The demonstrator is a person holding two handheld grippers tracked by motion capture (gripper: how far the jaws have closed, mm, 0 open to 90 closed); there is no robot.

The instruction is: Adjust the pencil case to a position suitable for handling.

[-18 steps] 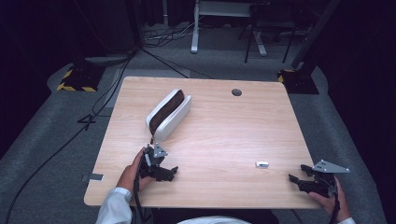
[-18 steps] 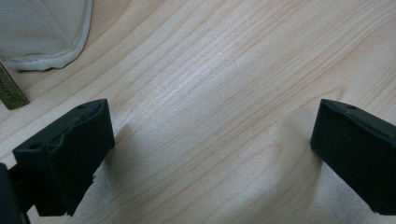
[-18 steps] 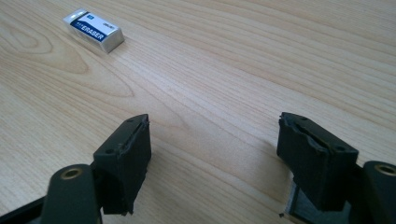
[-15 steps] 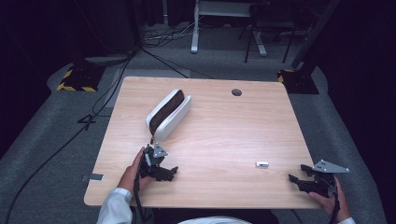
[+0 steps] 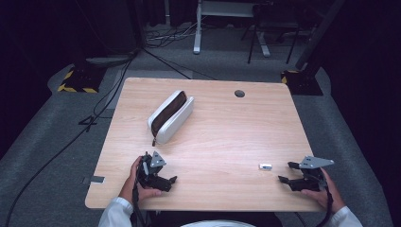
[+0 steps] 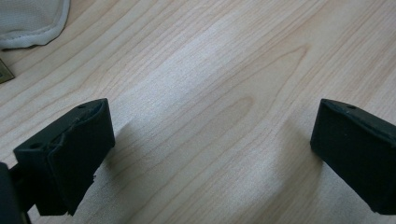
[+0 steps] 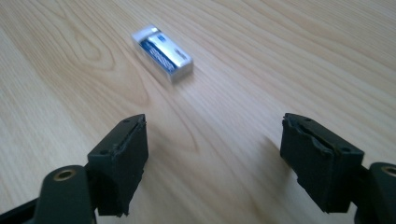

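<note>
Tabletop [image 5: 222,127] layout, left to right: white pouch [image 5: 171,116]; left gripper [image 5: 163,181], fingers spread on bare wood; small white eraser [image 5: 265,166] near the front edge; right gripper [image 5: 288,173], fingers spread just short of it. Risk: a low, off-centre approach could nudge the light eraser away.

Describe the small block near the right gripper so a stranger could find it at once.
Start at the wooden table and go to its near right part, just ahead of the open right gripper. The small block lies flat there, white with a blue label, far smaller than the pencil case opposite.
</note>
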